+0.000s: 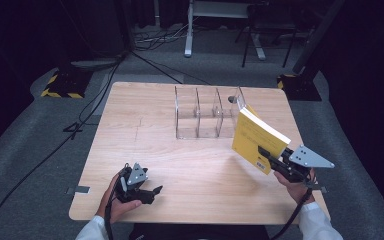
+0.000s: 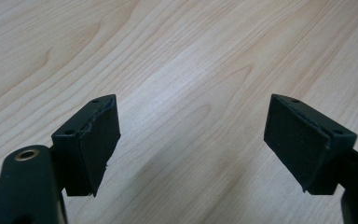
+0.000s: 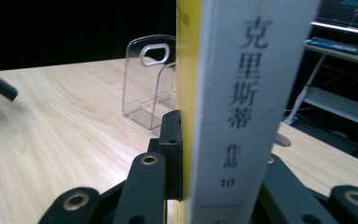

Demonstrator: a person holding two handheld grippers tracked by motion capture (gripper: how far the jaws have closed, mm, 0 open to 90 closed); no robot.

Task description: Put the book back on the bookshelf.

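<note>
Right tool (image 1: 272, 159) clamped on yellow paperback (image 1: 256, 137), held tilted above bench (image 1: 145, 145), just short of clear divided organizer (image 1: 207, 120). Left tool (image 1: 147, 192) wide, empty, low over bench. Mid-carry; next probably: square book upright, line up with rightmost slot, lower in.

You see one yellow book (image 1: 257, 140) at 3 o'clock, one clear divided organizer (image 1: 207, 117) at 12, two grippers: left gripper (image 1: 147, 192), right gripper (image 1: 272, 156).
</note>
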